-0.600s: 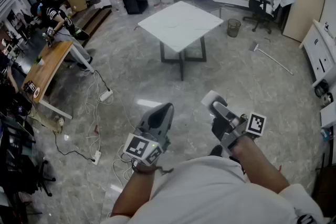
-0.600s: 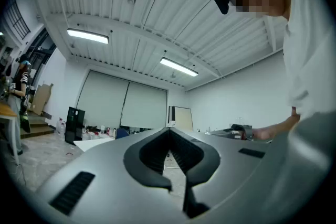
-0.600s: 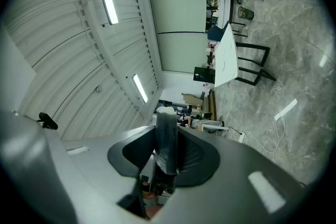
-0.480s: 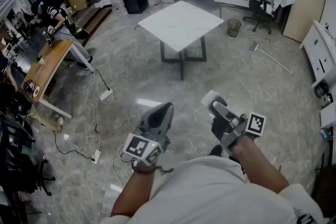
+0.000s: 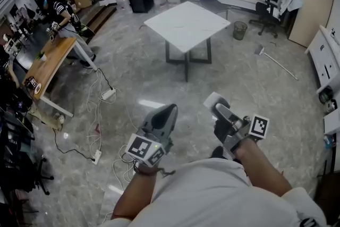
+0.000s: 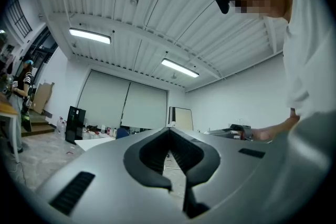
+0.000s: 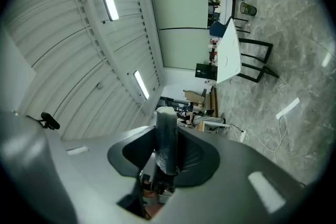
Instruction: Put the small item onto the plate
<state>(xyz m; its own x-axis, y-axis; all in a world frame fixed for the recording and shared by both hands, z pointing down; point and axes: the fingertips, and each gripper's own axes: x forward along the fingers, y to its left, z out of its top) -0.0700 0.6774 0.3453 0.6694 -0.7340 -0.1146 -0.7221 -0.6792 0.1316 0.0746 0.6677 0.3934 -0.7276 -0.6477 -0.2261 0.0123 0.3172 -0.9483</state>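
Pinching a dark small item (image 7: 167,147), lower end hidden: r. tongs (image 7: 167,128); l. tongs (image 6: 169,131) pressed together.

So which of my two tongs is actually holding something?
The right tongs: a dark cylinder with a pale tip is clamped between them. The left tongs are closed on nothing.

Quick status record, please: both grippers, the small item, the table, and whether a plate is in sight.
left gripper: jaws together, nothing between them
right gripper: closed on the item, held out in front of the person
item: dark cylinder with a pale end, sticking out past the jaw tips
table: white, across the room from the person, well beyond both grippers
plate: not seen in any view, none made out on the table
task state: item in hand, not yet placed
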